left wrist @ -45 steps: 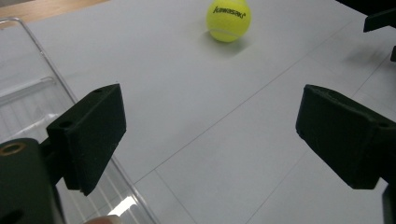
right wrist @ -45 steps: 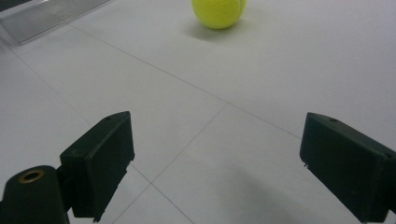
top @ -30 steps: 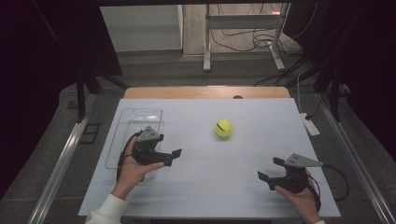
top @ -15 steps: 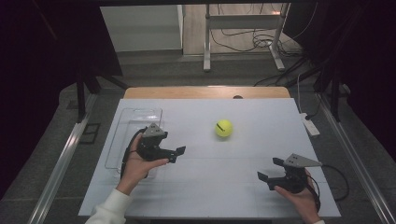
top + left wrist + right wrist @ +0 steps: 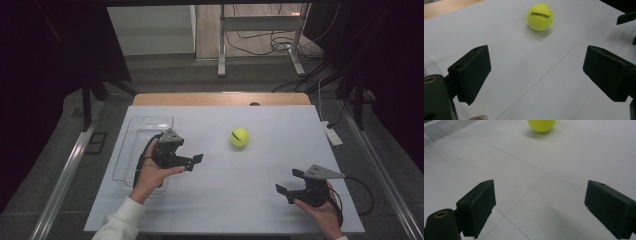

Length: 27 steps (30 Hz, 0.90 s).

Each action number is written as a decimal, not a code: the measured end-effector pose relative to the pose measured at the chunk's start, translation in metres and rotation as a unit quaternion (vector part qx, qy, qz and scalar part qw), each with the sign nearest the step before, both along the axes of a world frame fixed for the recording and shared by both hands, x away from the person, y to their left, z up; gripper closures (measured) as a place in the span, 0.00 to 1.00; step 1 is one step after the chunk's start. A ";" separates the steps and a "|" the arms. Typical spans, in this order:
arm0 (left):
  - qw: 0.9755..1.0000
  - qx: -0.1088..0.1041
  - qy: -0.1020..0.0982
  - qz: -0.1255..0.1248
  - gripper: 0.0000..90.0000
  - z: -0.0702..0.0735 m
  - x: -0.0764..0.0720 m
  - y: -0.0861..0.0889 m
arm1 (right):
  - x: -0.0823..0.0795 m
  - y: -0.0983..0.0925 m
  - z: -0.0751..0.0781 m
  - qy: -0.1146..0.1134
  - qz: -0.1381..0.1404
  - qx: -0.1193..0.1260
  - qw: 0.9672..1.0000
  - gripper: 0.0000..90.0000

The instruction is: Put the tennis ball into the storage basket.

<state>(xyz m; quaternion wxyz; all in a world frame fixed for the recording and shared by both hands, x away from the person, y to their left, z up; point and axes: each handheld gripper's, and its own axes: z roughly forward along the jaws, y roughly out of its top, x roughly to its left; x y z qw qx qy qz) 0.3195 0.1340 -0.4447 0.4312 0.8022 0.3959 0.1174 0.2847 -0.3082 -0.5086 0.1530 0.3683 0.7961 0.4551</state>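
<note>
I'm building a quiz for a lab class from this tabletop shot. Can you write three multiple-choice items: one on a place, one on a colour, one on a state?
1. Where does the clear tray lie?
A. left side of the table
B. right side
C. on the floor

2. What colour is the tennis ball?
A. red
B. yellow-green
C. blue

3. How do the left tongs stand?
A. shut on the ball
B. shut, empty
C. open, empty

Answers:
1 A, the high view shows it beside the left hand.
2 B, plain in the left gripper view.
3 C, the jaws stand wide apart, short of the ball.
</note>
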 end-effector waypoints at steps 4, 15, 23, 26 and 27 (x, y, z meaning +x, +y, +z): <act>1.000 0.003 0.000 -0.004 0.10 0.001 0.002 -0.004 | 0.000 0.000 0.000 0.000 0.000 0.000 1.000 0.11; 1.000 0.011 0.004 -0.010 0.10 0.000 0.009 -0.014 | 0.000 0.000 0.000 0.002 -0.001 0.001 1.000 0.11; 1.000 0.018 0.005 -0.017 0.10 0.003 0.016 -0.024 | 0.001 0.000 0.000 0.002 0.000 0.001 1.000 0.11; 1.000 0.021 0.007 -0.019 0.10 0.003 0.019 -0.027 | 0.001 0.000 0.000 0.001 0.000 0.001 1.000 0.11; 1.000 0.021 0.007 -0.020 0.10 0.003 0.020 -0.029 | 0.001 0.000 -0.001 0.002 0.000 0.001 1.000 0.11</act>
